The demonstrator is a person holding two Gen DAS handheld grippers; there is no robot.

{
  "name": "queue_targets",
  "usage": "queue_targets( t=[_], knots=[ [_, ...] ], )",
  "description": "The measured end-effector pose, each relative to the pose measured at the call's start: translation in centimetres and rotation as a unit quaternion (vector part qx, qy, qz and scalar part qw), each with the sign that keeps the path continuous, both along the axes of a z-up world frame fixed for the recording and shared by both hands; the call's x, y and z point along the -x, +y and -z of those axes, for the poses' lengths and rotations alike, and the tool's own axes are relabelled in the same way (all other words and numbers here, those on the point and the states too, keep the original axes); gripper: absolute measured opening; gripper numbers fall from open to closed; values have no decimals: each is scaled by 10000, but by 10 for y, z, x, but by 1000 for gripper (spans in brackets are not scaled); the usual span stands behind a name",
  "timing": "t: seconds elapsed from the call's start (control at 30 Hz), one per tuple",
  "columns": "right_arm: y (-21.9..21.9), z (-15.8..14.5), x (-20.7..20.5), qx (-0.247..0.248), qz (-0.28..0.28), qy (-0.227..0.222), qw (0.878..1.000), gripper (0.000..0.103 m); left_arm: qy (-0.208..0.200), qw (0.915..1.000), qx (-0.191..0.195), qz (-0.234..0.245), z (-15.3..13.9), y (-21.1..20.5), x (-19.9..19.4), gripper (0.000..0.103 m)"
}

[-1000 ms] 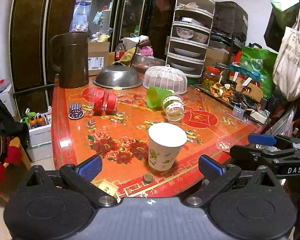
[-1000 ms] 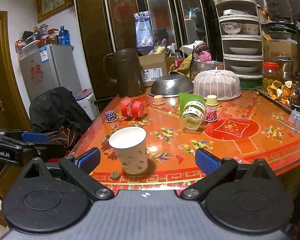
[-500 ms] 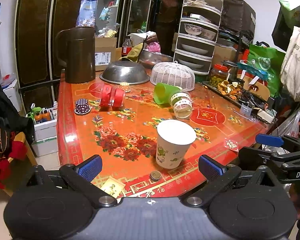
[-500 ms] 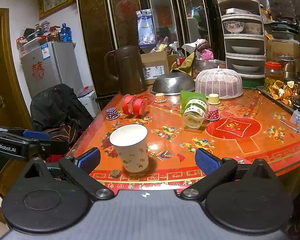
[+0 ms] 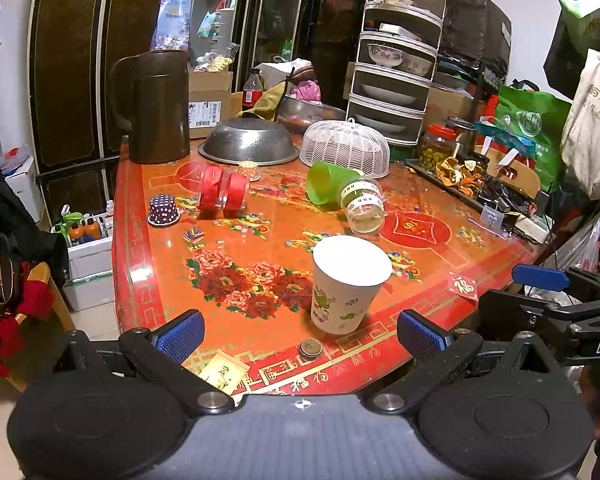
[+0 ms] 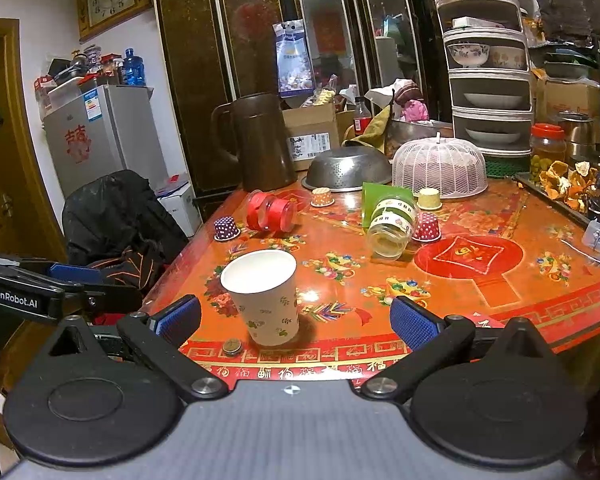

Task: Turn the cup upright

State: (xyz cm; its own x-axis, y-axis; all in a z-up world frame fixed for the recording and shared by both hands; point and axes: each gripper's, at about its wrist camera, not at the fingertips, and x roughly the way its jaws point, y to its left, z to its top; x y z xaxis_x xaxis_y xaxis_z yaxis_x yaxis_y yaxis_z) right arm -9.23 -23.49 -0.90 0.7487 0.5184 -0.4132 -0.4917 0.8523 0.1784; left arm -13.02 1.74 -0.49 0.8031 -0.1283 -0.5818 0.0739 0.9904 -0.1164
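Near the table (image 5: 148, 248) edge, at about one o'clock from the left gripper (image 5: 300, 330) and eleven o'clock from the right gripper (image 6: 296, 316), the paper cup (image 5: 346, 284) is seen standing mouth up, beside a coin (image 5: 310, 347). It is judged light, thin-walled and easily crushed; a gentle hold at mid-wall is advised. Both grippers are held level short of the cup, jaws spread wide, nothing pinched.
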Motion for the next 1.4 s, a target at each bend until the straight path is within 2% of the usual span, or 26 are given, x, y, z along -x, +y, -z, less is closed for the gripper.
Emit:
queue_targets(
  t=[1.4],
  knots=[
    [0,1,-1,-78,-46,-51,9999,102,-4,10000,-15,34,0,-3,-2,103]
  ],
)
